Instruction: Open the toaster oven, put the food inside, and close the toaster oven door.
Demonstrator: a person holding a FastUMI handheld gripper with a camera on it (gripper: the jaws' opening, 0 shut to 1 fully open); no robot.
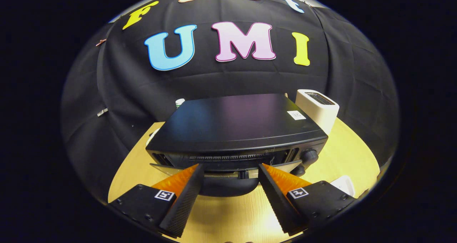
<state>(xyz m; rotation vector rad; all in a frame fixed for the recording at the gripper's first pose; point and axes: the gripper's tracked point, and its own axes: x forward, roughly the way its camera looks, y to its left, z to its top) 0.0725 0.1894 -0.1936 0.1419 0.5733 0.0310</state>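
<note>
Overhead glare on the table — sharp centre, fisheye-bent edges.

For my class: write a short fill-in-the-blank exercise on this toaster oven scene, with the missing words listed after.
1. The tongs are ____, with nothing between them.
2. The toaster oven stands on a ____ table.
3. The oven's knobs sit at its ____ end.
4. Behind that end stands a ____ toaster.

Missing words: open; wooden; right; white

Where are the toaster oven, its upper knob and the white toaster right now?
toaster oven [235, 123]: gripper view, flat black top.
upper knob [310, 156]: gripper view, its round face, beyond the open gripper [231, 170].
white toaster [318, 109]: gripper view, front wall.
</note>
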